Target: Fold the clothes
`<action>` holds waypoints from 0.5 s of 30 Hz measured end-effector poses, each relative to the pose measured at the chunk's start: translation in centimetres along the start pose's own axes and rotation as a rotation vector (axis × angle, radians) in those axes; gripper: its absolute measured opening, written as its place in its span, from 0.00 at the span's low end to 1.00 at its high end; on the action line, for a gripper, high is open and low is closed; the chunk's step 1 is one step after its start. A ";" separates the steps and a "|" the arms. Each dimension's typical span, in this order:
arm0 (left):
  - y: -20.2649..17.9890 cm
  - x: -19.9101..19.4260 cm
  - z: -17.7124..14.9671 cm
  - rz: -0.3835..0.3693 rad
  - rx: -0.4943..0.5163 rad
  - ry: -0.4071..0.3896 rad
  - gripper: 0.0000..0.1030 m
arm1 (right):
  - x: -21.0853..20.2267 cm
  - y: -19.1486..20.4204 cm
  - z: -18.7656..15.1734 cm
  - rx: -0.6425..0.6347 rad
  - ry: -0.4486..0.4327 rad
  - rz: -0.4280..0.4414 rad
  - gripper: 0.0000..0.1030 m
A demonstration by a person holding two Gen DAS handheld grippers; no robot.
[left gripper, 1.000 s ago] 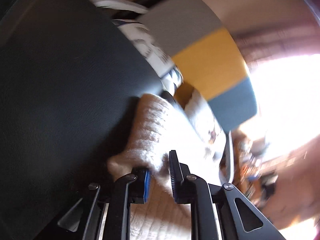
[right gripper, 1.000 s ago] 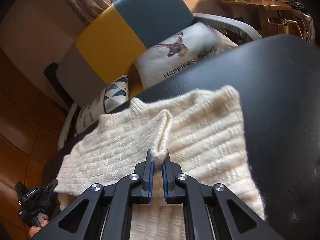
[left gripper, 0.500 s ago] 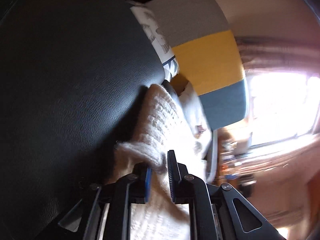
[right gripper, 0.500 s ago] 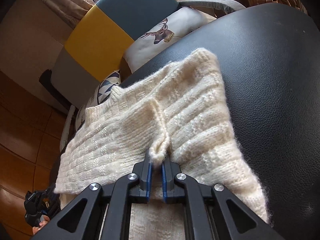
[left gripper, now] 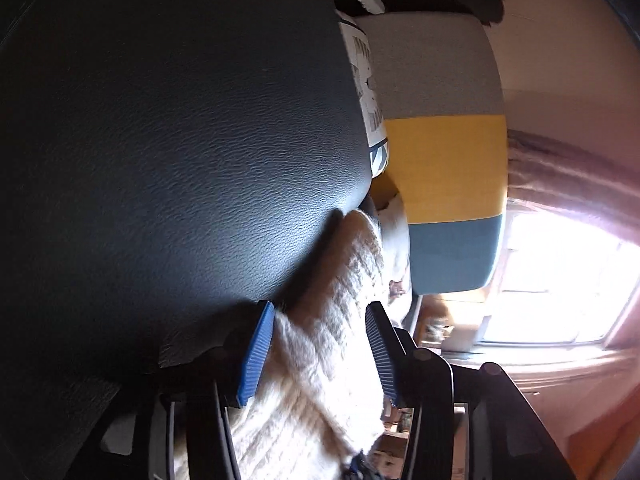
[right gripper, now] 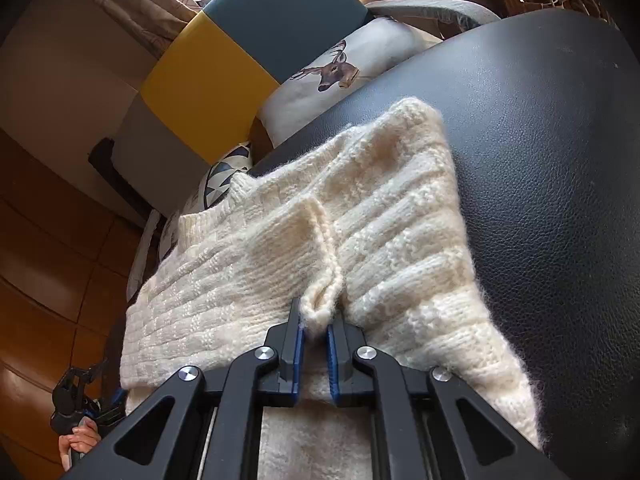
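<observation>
Mostly flat: cream chunky-knit sweater [right gripper: 360,232], ribbed, fuzzy-edged, on black pebbled-leather surface [right gripper: 552,152]. Right gripper [right gripper: 316,330] pinched narrow on raised knit fold. Left gripper [left gripper: 320,344] spread wide, knit between blue ridged pads [left gripper: 256,356]. Behind: grey-yellow-teal chair [right gripper: 224,52], deer-print cushion [right gripper: 340,76], bright window [left gripper: 560,276], brown curtain.

Two close wrist views along the claws, both over the sweater [right gripper: 360,216] and striped chair [left gripper: 444,168].
</observation>
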State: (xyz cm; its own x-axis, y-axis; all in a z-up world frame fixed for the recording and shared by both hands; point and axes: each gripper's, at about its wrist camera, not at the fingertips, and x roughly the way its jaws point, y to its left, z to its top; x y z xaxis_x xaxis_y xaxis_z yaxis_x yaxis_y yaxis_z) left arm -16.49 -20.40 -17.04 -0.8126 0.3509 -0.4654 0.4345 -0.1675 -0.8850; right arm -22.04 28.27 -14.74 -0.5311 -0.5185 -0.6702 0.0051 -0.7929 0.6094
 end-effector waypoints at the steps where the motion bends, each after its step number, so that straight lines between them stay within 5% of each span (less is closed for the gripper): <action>1: -0.4 -0.5 -0.1 -0.008 0.035 -0.002 0.27 | -0.3 0.0 0.1 0.006 -0.007 -0.016 0.07; 4: -1.2 -1.7 -0.4 -0.024 0.115 0.008 0.31 | -1.1 0.2 0.2 -0.004 -0.050 -0.065 0.07; 6: -1.3 -2.8 0.4 -0.006 0.158 0.015 0.61 | -0.8 0.3 0.2 -0.016 -0.030 -0.057 0.07; 10: -4.6 -2.3 0.2 0.206 0.400 0.024 0.69 | -0.4 -0.8 0.5 0.063 0.022 0.059 0.17; 15: -8.5 -0.4 -3.1 0.338 0.669 0.076 0.73 | 0.1 -2.3 1.3 0.200 0.081 0.142 0.21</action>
State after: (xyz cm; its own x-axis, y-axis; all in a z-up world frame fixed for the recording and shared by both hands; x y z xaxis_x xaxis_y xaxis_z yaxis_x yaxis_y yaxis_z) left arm -18.66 -16.27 -9.27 -0.6372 0.2392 -0.7327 0.3072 -0.7930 -0.5260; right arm -23.16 30.44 -15.66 -0.4678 -0.6500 -0.5989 -0.0972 -0.6356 0.7659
